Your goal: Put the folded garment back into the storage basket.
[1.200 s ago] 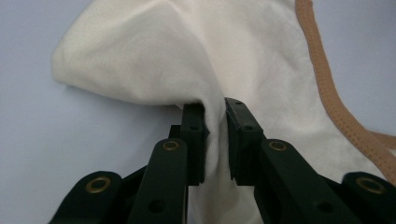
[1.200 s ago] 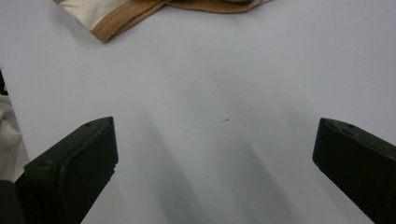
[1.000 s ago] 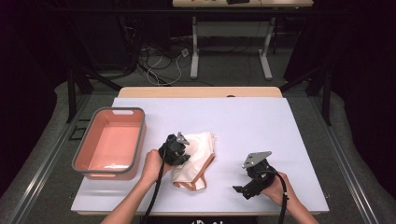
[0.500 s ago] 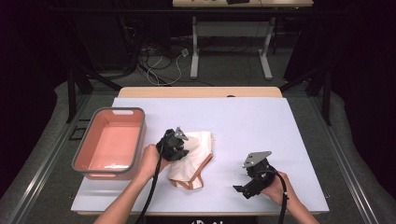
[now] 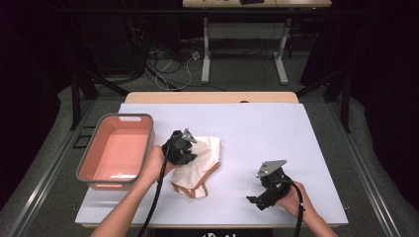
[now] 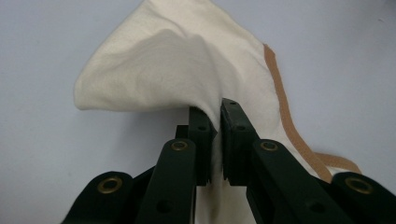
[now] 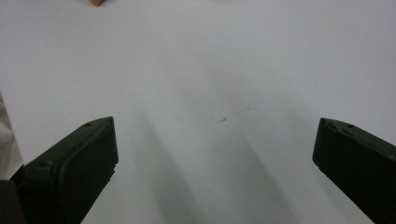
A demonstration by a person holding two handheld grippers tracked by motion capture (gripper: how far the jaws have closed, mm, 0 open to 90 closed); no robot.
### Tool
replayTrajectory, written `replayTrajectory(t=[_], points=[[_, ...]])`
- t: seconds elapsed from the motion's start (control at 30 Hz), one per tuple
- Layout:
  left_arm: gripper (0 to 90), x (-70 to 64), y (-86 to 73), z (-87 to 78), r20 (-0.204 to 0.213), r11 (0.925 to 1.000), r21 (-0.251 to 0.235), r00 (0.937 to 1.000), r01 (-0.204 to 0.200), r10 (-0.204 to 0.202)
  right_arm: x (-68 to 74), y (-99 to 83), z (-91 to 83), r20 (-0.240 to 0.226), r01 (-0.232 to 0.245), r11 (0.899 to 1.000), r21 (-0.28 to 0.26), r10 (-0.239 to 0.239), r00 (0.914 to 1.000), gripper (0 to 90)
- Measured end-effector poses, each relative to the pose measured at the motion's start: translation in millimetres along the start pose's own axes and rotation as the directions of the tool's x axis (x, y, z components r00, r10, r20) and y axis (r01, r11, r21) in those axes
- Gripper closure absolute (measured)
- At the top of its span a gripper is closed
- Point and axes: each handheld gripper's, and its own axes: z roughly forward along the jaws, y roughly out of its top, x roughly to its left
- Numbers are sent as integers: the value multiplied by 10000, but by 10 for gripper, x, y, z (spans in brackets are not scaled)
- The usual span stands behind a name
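A cream cloth [image 5: 206, 157] with a tan trim strip lies bunched on the white table [image 5: 257, 133], left of centre. My left gripper [image 5: 189, 154] is at the cloth's left side, shut on a raised fold of it. In the left gripper view the jaws [image 6: 218, 109] pinch the cream cloth [image 6: 163, 65], and the tan trim [image 6: 285, 116] runs down the right. My right gripper [image 5: 255, 200] rests low near the table's front right, apart from the cloth. It is open, with bare table between its jaws [image 7: 215, 140].
A salmon-pink tub [image 5: 116, 158] with a grey rim stands at the table's left side, close to my left hand. Beyond the far table edge are a wooden strip [image 5: 212, 97], cables on the floor and the legs of another table.
My left gripper has drawn slightly back and to the left with the cloth fold, pulling the cloth tighter. The right gripper has stayed in place.
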Motion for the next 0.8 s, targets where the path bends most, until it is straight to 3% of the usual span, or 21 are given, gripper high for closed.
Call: replayTrajectory(t=[0.8], points=[[843, 156, 133, -244, 7, 9922, 857, 9958, -908, 911, -5, 0, 19, -44, 6, 9999, 142, -5, 10000, 0]])
